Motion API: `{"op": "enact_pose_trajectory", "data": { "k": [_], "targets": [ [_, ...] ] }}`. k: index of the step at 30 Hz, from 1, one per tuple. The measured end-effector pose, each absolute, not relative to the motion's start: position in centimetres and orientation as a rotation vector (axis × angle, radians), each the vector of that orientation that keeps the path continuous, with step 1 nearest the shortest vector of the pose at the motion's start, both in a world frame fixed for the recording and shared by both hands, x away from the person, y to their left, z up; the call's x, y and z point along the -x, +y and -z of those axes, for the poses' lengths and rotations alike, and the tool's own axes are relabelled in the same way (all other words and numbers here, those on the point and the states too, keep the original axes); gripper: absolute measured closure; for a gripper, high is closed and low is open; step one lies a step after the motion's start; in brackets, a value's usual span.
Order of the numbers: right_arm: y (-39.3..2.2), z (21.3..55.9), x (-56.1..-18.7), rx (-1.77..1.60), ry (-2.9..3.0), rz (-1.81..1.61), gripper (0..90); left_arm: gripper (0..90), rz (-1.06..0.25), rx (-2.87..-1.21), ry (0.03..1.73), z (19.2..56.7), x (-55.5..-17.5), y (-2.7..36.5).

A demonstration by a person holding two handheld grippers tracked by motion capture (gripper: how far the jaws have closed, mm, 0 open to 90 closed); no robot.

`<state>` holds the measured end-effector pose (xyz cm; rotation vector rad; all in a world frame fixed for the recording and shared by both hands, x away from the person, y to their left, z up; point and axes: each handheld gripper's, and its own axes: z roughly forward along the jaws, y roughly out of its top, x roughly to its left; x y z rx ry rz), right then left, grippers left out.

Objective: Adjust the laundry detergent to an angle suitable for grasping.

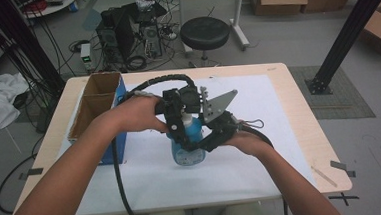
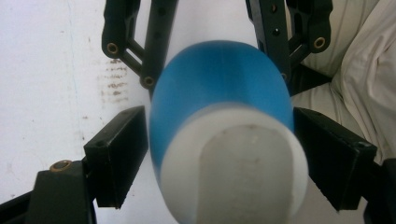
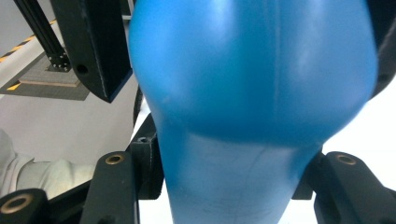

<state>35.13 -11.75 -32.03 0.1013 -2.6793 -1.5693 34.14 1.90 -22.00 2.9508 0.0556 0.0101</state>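
Both hand-held grippers meet on a blue bottle [image 1: 186, 138] standing near the middle of the surface [image 1: 281, 147]. The left hand-held gripper [image 1: 182, 130] comes down over the bottle's white cap, its jaws set to either side of the upper part; in the left gripper view the right jaw presses against the bottle [image 2: 219, 116] while a thin gap seems to remain at the left jaw, so whether it is clenched cannot be told for certain. The right hand-held gripper [image 1: 205, 141] reaches in from the side, and in the right gripper view its jaws flank the narrower lower body of the bottle [image 3: 252, 93], apparently clamped on it. The bottle stands upright on a white sheet [image 1: 258, 108] that covers most of the surface, just right of an open cardboard box [image 1: 95, 101] with blue sides and two compartments. A black stool [image 1: 205, 32] and computer towers [image 1: 123, 31] stand on the floor beyond. Judging by the grips, the work is at an early or middle stage: the bottle is steadied at its body, the cap is still on, and any twisting, lifting or boxing remains to be done.
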Motion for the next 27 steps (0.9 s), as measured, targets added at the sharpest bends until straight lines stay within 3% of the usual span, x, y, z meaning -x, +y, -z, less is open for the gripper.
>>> {"op": "enact_pose_trajectory", "data": {
  "k": [27],
  "targets": [
    [-11.87,31.98,-35.31,-0.084,-2.678,1.567,44.3,28.4,-0.007,-2.948,0.033,22.13,-34.25,1.92]
  ]
}}
